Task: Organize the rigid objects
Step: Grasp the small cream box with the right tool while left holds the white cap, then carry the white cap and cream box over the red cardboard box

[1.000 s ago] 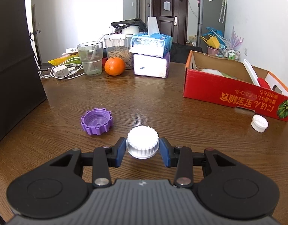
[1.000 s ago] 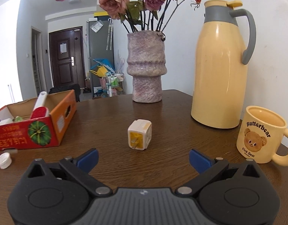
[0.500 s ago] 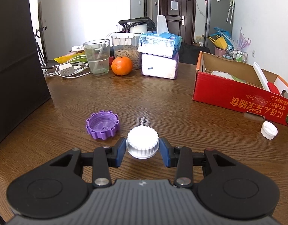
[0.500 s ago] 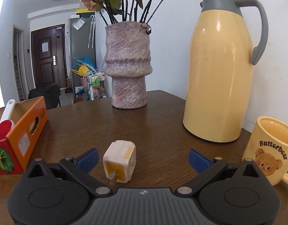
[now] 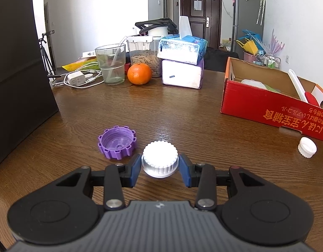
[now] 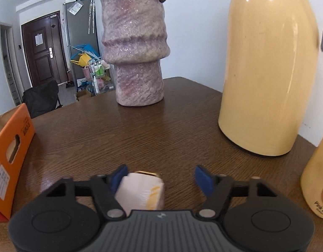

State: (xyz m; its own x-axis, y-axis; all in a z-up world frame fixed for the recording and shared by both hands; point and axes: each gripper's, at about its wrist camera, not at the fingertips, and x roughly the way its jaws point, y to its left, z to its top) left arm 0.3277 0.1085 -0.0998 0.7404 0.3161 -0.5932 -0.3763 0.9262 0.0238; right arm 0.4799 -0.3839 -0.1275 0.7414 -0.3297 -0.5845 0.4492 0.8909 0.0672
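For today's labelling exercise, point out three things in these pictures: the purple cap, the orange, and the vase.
purple cap (image 5: 117, 142), left wrist view, on its open inner face.
orange (image 5: 139, 74), left wrist view, on the middle of its peel.
vase (image 6: 136, 46), right wrist view, on its wide upper body.

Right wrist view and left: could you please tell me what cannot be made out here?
Right wrist view: the white cube is blurred, its base hidden behind the right gripper, whose jaws have just been closing around it.
Right wrist view: the mug is cut off by the right edge.
Left wrist view: the red box wall hides most of its contents.
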